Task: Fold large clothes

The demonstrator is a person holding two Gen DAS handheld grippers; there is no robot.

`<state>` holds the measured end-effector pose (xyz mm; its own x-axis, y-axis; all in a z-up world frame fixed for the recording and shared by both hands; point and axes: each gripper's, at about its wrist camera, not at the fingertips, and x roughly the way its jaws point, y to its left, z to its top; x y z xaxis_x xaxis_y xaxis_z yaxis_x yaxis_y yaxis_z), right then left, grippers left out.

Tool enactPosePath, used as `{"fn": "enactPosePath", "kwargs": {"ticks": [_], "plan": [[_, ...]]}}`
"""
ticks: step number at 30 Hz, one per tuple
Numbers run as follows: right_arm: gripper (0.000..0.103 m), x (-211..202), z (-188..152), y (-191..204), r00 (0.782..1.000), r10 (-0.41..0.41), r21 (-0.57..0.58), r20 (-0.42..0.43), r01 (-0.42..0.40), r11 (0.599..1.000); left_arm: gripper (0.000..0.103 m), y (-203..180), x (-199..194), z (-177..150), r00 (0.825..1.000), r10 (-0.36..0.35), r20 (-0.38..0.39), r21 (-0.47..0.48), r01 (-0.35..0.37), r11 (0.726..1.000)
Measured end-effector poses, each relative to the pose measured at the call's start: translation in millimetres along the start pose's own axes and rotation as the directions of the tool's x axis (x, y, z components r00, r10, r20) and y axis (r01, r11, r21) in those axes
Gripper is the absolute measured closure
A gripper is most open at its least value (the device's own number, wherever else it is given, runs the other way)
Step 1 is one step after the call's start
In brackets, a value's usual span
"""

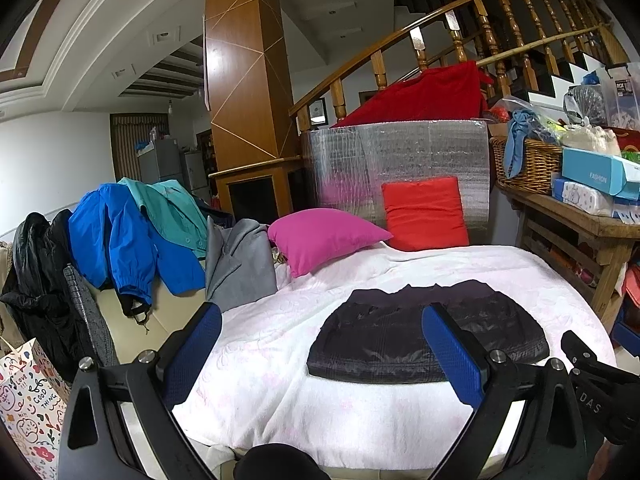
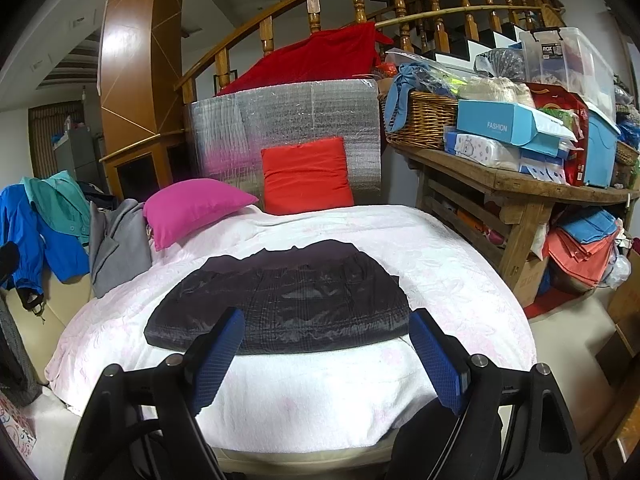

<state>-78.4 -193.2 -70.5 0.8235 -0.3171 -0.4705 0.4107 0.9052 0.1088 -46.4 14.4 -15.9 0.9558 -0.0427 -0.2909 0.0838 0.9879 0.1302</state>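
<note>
Each hand-held gripper (image 1: 322, 344) (image 2: 327, 350) has black arms, blue textured pads, silver screws.

The bed (image 2: 460, 264) lies bare along its near edge and right side; a folded dark jacket (image 2: 280, 300) fills the middle, two pillows (image 2: 192, 208) block the far edge

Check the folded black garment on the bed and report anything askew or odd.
Nothing stands out: the black garment lies folded flat on the white blanket, edges roughly even. Both tools hover open and empty.
</note>
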Motion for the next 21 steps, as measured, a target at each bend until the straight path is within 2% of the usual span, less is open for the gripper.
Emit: {"fn": "enactPosePath", "kwargs": {"ticks": [21], "plan": [[0.016, -4.9, 3.1, -1.1, 1.000, -0.015, 0.014, 0.008, 0.015, 1.000, 0.003, -0.5, -3.8, 2.1, 1.000, -0.017, 0.012, 0.002, 0.017, 1.000]]}}
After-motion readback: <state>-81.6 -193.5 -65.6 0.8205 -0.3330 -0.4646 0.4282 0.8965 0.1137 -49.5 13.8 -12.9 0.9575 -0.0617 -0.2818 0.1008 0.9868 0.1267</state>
